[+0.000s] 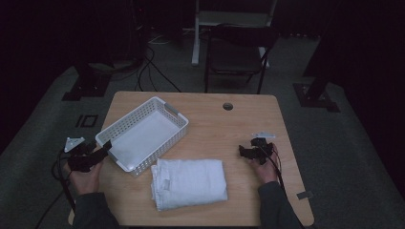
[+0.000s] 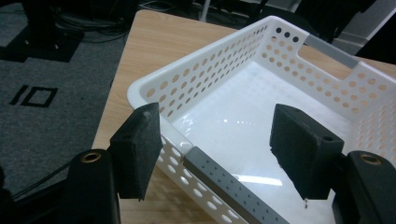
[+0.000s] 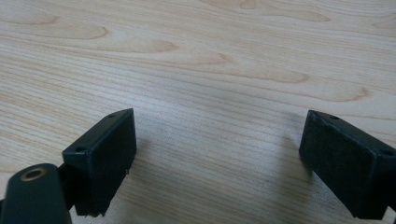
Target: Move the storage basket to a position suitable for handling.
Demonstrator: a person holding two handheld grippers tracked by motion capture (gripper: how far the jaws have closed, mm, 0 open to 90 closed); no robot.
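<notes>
Left tool (image 2: 215, 154): jaws parted, straddling the near short wall of the white basket (image 2: 224, 81) at its grey handle strip (image 2: 229, 186). One pad sits outside the wall, the other inside over the basket floor. Neither pad presses on plastic, so released, not gripping. In the high view the left tool (image 1: 98, 153) sits at the basket's (image 1: 143, 131) near-left corner.

Right tool (image 3: 219, 158): jaws wide, nothing between them, just bare wood below. Released. In the high view the right tool (image 1: 252, 151) rests low over the surface's right side, well apart from the folded white towel (image 1: 190, 183).

Step, my read: left is lining up a grip on the basket wall, either to steady it or reposition it; the towel lies untouched on the surface just in front of the basket, so loading hasn't started. Next move needs the left jaws to close squarely on the wall near the handle, not on the perforated corner, and the right to travel over to the towel edge.

Surface (image 1: 229, 129): light wood top, rounded corners, cable hole (image 1: 228, 106) near the far edge. Basket is empty and angled diagonally on the left half.

Room: dark, grey carpet, a chair (image 1: 236, 55) behind the surface, cables (image 1: 153, 67) on the floor, black stand bases at both sides.
</notes>
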